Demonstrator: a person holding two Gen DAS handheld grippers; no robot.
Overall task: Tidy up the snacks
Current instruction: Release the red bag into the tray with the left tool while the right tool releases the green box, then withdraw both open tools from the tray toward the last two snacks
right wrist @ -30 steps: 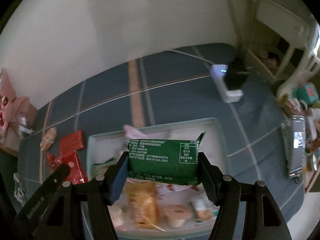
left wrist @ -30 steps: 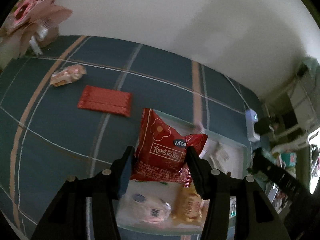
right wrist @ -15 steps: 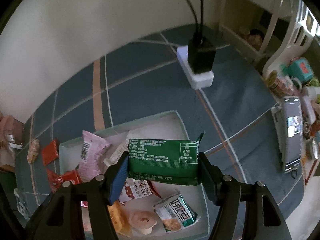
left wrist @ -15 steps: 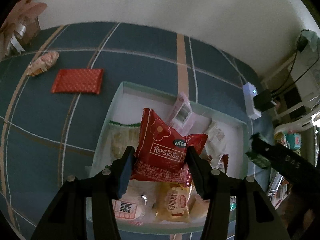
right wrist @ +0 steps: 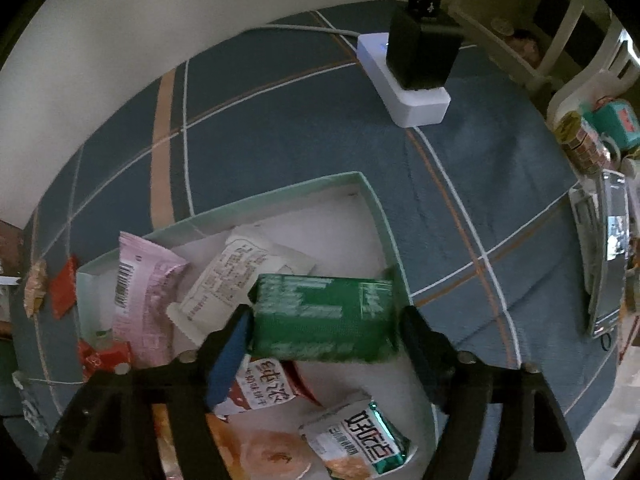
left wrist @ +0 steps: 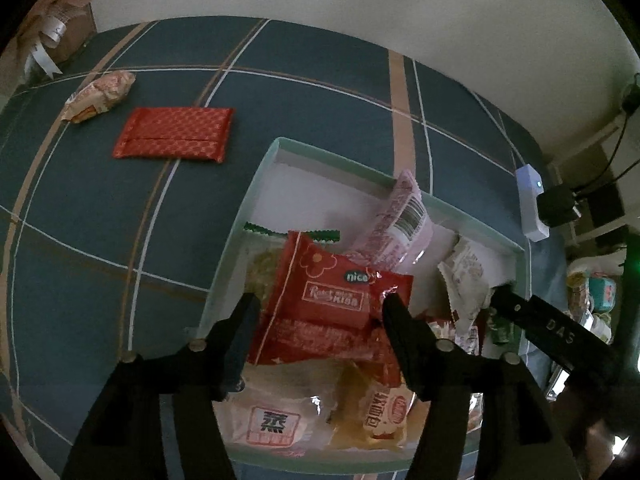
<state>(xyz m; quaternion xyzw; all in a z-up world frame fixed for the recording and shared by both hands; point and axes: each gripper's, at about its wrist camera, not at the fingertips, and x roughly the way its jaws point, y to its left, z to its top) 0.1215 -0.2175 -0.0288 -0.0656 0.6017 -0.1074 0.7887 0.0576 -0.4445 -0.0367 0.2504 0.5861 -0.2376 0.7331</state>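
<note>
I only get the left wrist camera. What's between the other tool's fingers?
Observer: A green packet with white print, blurry, sits between the right tool's open fingers, over the box.
Operator: What else is in that end of the box?
Observer: A green-and-white packet lying flat, nearer the camera.
Operator: Anything past the box on that side?
Observer: A phone with a lit screen, at the far right.
</note>
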